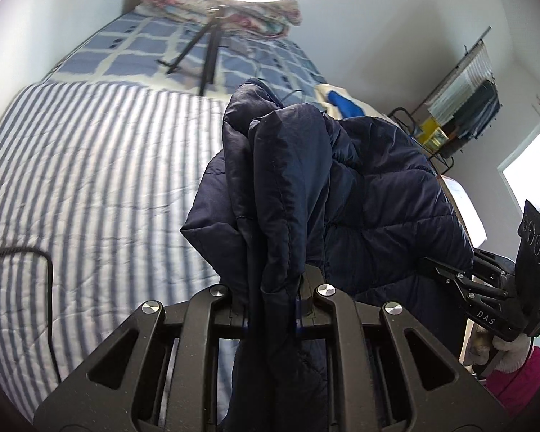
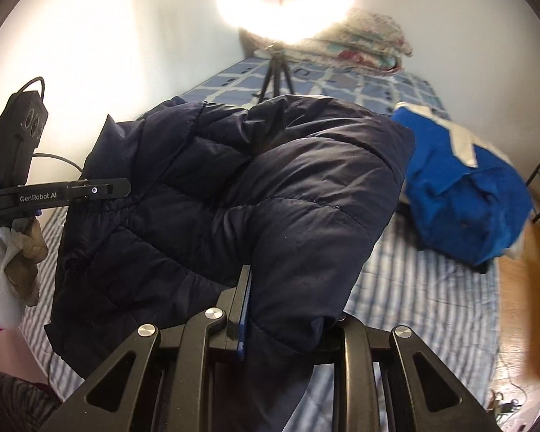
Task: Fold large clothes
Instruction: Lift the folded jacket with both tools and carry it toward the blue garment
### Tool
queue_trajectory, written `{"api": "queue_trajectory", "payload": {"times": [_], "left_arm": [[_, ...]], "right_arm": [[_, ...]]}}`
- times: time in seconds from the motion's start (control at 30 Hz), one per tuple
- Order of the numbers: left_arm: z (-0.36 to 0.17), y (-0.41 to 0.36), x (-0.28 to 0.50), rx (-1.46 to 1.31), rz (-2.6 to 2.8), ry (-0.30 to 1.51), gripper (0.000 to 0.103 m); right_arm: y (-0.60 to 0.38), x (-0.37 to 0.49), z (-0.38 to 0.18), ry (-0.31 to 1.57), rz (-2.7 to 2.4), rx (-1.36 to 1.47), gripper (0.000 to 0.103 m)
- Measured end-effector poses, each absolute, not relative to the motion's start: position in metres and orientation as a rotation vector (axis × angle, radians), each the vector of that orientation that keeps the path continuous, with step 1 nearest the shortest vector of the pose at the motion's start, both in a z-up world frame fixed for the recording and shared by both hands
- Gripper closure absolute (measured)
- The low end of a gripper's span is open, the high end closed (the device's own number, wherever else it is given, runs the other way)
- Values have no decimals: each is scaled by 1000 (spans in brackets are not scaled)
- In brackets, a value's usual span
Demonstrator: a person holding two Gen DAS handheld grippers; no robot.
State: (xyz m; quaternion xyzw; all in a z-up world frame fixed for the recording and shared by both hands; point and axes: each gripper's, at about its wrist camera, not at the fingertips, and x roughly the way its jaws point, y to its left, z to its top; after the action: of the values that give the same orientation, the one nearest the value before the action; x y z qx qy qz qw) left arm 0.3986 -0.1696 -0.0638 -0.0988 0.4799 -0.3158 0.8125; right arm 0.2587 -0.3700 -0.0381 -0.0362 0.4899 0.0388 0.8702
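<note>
Plainly, we held the navy jacket (image 2: 234, 194) aloft over the striped bed (image 1: 90, 180): left gripper (image 1: 275, 298) and right gripper (image 2: 284, 309) each clamped on bunched fabric. No tidy fold showed; laying flat remained. Blue garment (image 2: 460, 194) lay at two o'clock.

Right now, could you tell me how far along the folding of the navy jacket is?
Early. Done: both grippers, left gripper and right gripper, are shut on the navy puffer jacket. In hand: it hangs bunched above the striped bedcover. Left: spreading and folding it; the blue garment lies unfolded.
</note>
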Motion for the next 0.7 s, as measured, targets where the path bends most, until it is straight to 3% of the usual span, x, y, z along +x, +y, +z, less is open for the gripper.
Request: {"api": "queue_trajectory", "payload": {"times": [0.7], "left_arm": [[-14, -362, 447, -152, -870, 908, 89]], "right_arm": [[-511, 280, 18, 944, -135, -141, 82]]}}
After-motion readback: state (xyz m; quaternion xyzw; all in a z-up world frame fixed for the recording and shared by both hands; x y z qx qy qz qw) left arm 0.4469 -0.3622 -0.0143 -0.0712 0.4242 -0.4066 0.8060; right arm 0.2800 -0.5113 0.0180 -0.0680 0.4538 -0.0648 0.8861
